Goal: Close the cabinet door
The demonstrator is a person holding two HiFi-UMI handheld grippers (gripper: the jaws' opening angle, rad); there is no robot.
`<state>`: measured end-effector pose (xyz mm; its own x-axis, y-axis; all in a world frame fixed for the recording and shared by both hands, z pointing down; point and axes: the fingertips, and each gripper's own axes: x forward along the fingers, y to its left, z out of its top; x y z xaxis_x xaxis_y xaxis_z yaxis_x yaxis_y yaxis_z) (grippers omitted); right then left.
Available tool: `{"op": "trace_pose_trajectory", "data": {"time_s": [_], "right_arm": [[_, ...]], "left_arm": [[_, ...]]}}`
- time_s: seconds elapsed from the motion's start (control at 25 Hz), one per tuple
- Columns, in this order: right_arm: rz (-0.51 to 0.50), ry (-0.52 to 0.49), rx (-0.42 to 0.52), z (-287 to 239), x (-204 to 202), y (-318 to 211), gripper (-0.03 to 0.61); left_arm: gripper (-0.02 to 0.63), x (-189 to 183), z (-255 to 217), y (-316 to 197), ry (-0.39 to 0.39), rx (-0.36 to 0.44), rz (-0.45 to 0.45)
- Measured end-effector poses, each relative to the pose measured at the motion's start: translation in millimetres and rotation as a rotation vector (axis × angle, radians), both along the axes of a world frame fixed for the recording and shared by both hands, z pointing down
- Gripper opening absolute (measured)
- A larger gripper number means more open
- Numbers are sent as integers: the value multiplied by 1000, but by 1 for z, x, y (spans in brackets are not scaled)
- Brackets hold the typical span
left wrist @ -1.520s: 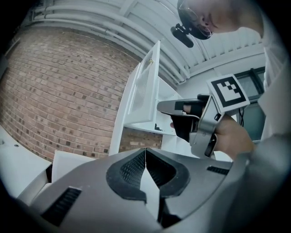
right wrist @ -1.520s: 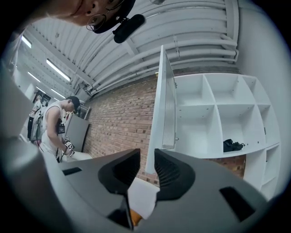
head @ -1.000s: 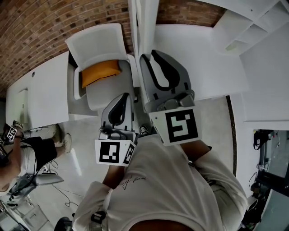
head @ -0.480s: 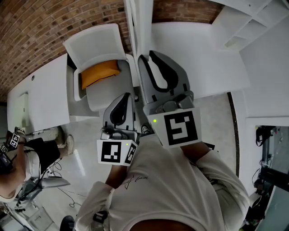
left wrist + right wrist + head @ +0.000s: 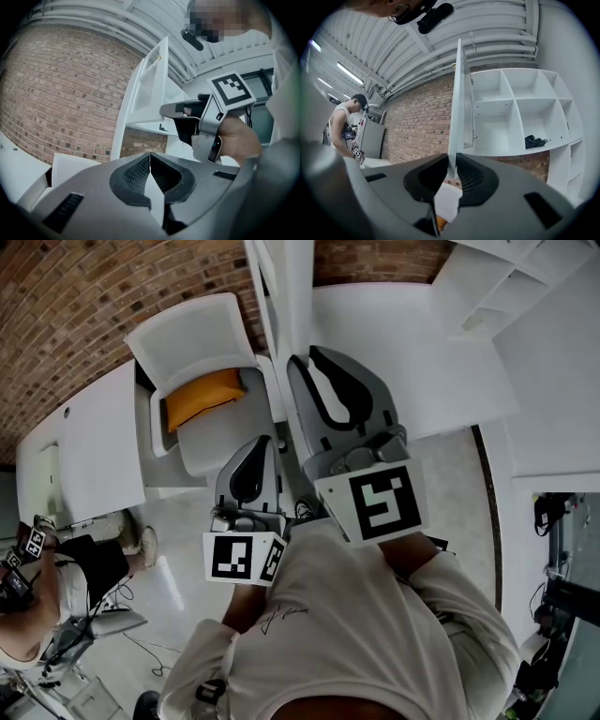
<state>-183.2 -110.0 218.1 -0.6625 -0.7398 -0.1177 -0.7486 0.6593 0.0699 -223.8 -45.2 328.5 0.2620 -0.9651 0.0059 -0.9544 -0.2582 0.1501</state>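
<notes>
Two grippers are held up at a white cabinet door (image 5: 289,315) that stands open, edge-on to the person, jutting out from a brick wall (image 5: 84,306). The right gripper (image 5: 314,352), the higher of the pair, has its tips close beside the door's near edge, on the side of the shelves. Seen from the right gripper view, its jaws stand a narrow slit apart. The door's thin edge lines up with that slit and runs straight up from it, its bottom corner showing just beyond the tips. Whether either pad touches the door cannot be told.

Right of that gripper, the cabinet's open shelves (image 5: 520,108) are uncovered, with a dark bundle (image 5: 534,140) in one lower compartment and free air between door and shelf fronts.

The left gripper (image 5: 262,442) sits lower and to the left, its jaws together at the tips with nothing between them, the door directly ahead and above. Beyond and left of it is a white chair (image 5: 192,334) with an orange cushion (image 5: 202,395), then a white counter (image 5: 94,446). A second person (image 5: 340,124) stands far to the left.
</notes>
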Motion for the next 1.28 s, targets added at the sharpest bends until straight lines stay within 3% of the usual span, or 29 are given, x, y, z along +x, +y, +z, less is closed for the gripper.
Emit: {"op": "trace_pose_trajectory", "data": {"time_s": [1.28], "right_arm": [[48,-15,-1,6,41,-19,63]], "left_arm": [[17,24,7,-25,5,-20,69]]}}
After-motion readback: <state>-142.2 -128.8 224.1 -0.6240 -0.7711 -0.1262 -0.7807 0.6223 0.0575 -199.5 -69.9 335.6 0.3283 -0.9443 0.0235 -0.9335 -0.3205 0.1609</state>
